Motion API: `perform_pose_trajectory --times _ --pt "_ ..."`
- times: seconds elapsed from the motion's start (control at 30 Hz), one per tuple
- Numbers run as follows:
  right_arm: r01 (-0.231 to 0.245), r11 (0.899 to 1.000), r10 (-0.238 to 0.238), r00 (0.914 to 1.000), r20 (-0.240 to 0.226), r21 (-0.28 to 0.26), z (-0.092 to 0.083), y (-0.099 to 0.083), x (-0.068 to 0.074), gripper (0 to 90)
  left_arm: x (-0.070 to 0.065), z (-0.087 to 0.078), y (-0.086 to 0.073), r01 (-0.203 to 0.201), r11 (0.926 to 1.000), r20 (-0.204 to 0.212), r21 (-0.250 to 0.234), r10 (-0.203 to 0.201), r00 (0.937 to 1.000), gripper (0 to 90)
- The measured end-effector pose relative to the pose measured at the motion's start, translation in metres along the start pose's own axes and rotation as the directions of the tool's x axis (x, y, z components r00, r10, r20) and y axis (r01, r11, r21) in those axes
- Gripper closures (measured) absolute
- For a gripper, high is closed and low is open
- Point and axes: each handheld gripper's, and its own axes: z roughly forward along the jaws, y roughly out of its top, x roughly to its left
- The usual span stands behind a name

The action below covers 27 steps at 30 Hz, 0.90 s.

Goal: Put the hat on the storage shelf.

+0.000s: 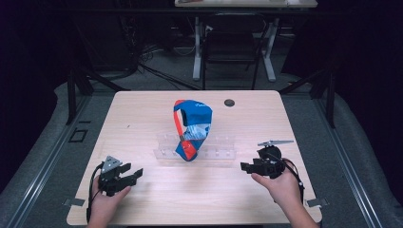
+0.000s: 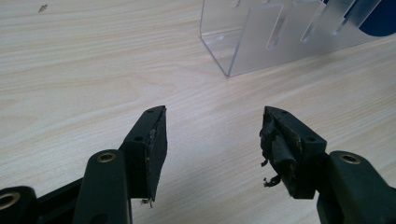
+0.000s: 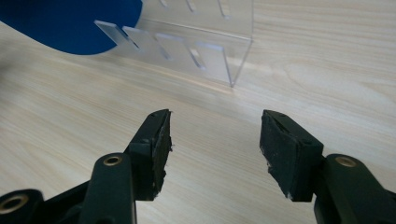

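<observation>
Both grippers are resting low over the pale wooden table (image 1: 142, 199) in the high view. The left gripper (image 1: 134, 174) is sitting at the near left in the person's left hand (image 1: 107, 197), its jaws spread and holding nothing. The right gripper (image 1: 246, 166) is sitting at the near right in the right hand (image 1: 280, 183), pointing inward toward the middle. Between them, a little farther back, a blue, red and white crinkled snack bag (image 1: 192, 128) is standing upright in a clear acrylic slotted rack (image 1: 221, 147), which seems to be propping it so that it is not falling over. A small dark round disc (image 1: 229, 102) is lying on the table beyond the bag.

In the left gripper view, the left gripper (image 2: 212, 135) is hanging released over bare wood, its worn pads (image 2: 275, 144) fraying at the edges. One end of the clear rack (image 2: 243, 42) is showing ahead, well apart from the jaws, with a sliver of the blue bag (image 2: 380, 23) at the corner.

In the right gripper view, the right gripper (image 3: 215, 137) is likewise hanging wide and empty, facing the other end of the rack (image 3: 205, 51) and the bag's blue side (image 3: 70, 23). Judging by this symmetry, both hands are waiting at either flank, ready to approach the bag.
</observation>
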Motion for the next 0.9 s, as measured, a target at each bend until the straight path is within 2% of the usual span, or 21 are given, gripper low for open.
perform_pose_trajectory --times 0.13,0.17,0.33,0.63,0.9 --pt "-0.004 1.0 0.004 0.9998 0.022 -0.02 0.003 -0.014 -0.007 42.9 -0.001 0.002 -0.001 0.0 1.0 0.004 -0.002 0.0 1.0 41.8" --pt "-0.013 1.0 0.013 0.9996 0.023 -0.022 0.004 -0.017 -0.008 42.9 -0.002 0.001 0.0 -0.003 0.9999 0.005 0.01 0.003 1.0 41.8" --pt "-0.034 0.998 0.037 0.998 0.052 -0.055 0.008 -0.033 -0.017 42.8 -0.004 0.003 -0.001 -0.006 1.0 0.008 0.006 0.006 0.9999 41.8" --pt "-0.012 0.989 0.025 0.9959 0.087 -0.145 0.012 -0.061 -0.029 42.3 -0.006 0.005 -0.002 -0.01 0.9999 0.01 0.007 0.01 0.9999 41.5" --pt "0.009 0.986 0.009 0.9942 0.107 -0.168 0.012 -0.071 -0.037 41.1 -0.007 0.005 -0.002 -0.019 0.9997 0.012 0.014 0.019 0.9998 41.2"
